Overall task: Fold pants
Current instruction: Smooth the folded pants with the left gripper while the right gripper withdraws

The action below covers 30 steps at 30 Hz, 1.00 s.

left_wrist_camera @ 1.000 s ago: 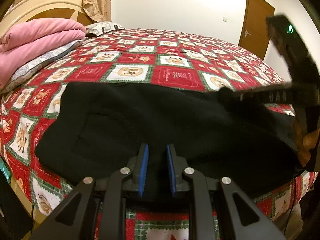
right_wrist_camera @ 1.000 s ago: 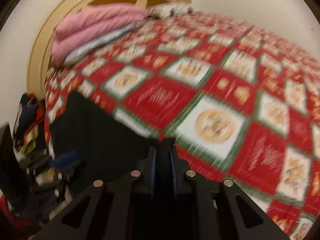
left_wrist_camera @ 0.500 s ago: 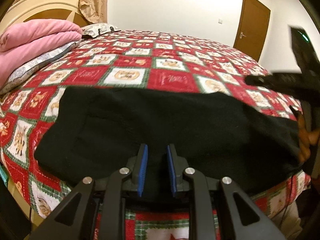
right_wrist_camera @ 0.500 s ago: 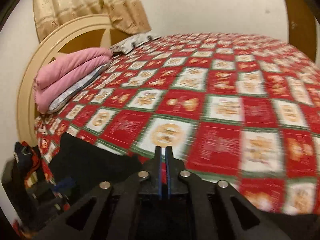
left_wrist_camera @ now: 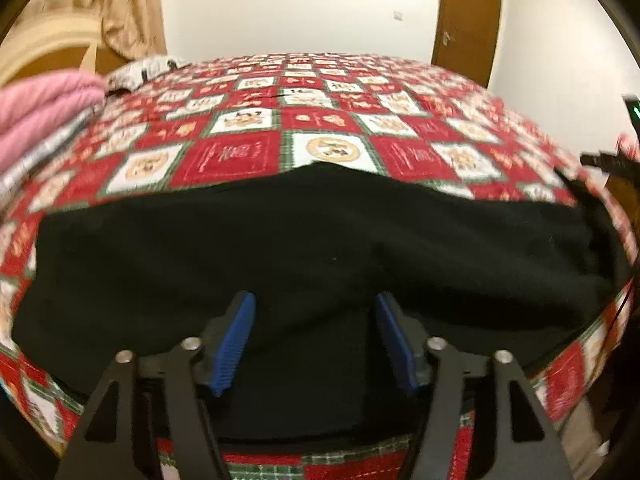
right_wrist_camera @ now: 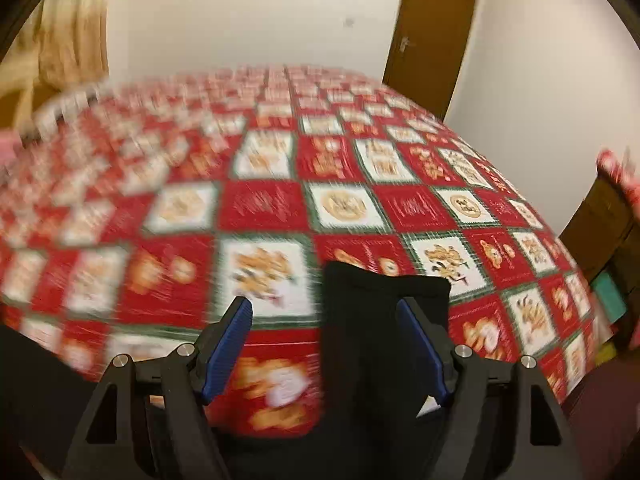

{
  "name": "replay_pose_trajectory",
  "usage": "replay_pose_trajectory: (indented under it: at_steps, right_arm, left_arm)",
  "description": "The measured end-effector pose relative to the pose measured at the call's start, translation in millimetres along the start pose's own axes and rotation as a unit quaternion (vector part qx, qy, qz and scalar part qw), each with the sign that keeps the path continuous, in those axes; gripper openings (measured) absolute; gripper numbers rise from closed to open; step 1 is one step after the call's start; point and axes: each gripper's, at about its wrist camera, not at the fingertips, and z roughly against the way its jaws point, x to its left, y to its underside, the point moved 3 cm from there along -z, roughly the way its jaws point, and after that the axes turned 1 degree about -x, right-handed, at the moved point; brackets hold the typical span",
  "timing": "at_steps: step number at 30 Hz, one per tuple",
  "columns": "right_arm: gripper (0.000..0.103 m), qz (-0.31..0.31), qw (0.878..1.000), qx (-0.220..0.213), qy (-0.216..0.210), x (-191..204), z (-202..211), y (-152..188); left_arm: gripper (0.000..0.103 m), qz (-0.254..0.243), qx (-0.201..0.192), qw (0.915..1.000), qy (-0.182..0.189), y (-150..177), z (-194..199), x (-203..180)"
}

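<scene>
Both grippers just let go. Left gripper (left_wrist_camera: 314,340) and right gripper (right_wrist_camera: 324,350) jaws have been opening, now wide, black fabric pants (left_wrist_camera: 312,248) between pads, ungripped. Pants lie flat at 6 o'clock edge of red patchwork bedspread (left_wrist_camera: 240,156), fold laid down, judged ready for next crease.

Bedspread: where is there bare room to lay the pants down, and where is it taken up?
Free: the patchwork bedspread beyond the black pants' far edge, towards the wall and the brown door. Taken: the near edge, under the pants, and the headboard corner with the pink bedding and pillow.
</scene>
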Motion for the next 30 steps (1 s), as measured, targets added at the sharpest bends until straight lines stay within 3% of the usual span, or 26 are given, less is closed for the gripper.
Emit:
replay_pose_trajectory:
  at_steps: [2, 3, 5, 6, 7, 8, 12, 16, 19, 22, 24, 27, 29, 30]
  right_arm:
    - [0.076, 0.034, 0.997, 0.047, 0.045, -1, -34, 2]
    - [0.076, 0.036, 0.996, 0.066, 0.046, -3, -44, 6]
    - [0.072, 0.006, 0.996, 0.092, 0.01, -13, -57, 10]
    - [0.065, -0.012, 0.996, 0.091, -0.013, -18, -56, 10]
    - [0.03, -0.036, 0.994, 0.093, -0.045, -26, -53, 10]
    - [0.003, -0.056, 0.992, 0.094, -0.057, -35, -48, 12]
    - [0.003, -0.147, 0.984, 0.047, -0.087, -82, -7, 25]
    - [0.004, -0.292, 0.942, -0.01, -0.166, -145, 47, 71]
    - [0.005, -0.33, 0.93, -0.014, -0.158, -174, 66, 111]
    - [0.006, -0.334, 0.936, 0.016, -0.111, -198, 75, 146]
    - [0.012, -0.326, 0.943, 0.03, -0.068, -212, 84, 161]
    - [0.03, -0.338, 0.94, 0.025, -0.034, -238, 96, 170]
    - [0.056, -0.348, 0.937, -0.001, -0.027, -253, 103, 163]
    - [0.062, -0.349, 0.937, -0.013, -0.024, -257, 106, 159]
  left_arm:
    - [0.069, 0.0, 0.0, 1.0, -0.01, 1, 2, 0]
    - [0.069, 0.006, 0.002, 1.0, -0.007, 1, 2, 2]
    - [0.07, 0.011, 0.006, 0.9999, 0.0, 2, 3, 5]
    - [0.071, 0.01, 0.007, 0.9999, 0.002, 2, 3, 6]
    - [0.071, 0.008, 0.008, 0.9999, 0.001, 2, 3, 5]
    - [0.071, 0.007, 0.008, 0.9999, -0.001, 2, 2, 4]
    - [0.072, 0.008, 0.008, 0.9999, -0.009, 1, 0, 0]
    - [0.072, 0.009, 0.009, 0.9999, -0.009, 0, 0, 1]
    - [0.073, 0.011, 0.008, 0.9999, -0.01, 1, 0, 1]
    - [0.074, 0.012, 0.008, 0.9998, -0.013, 0, -1, 0]
    - [0.074, 0.016, 0.01, 0.9998, -0.012, 0, -1, 1]
    - [0.074, 0.018, 0.013, 0.9996, -0.015, -2, -2, 0]
    - [0.074, 0.02, 0.016, 0.9995, -0.017, -3, -2, 0]
    - [0.074, 0.023, 0.018, 0.9994, -0.018, -4, -3, 0]
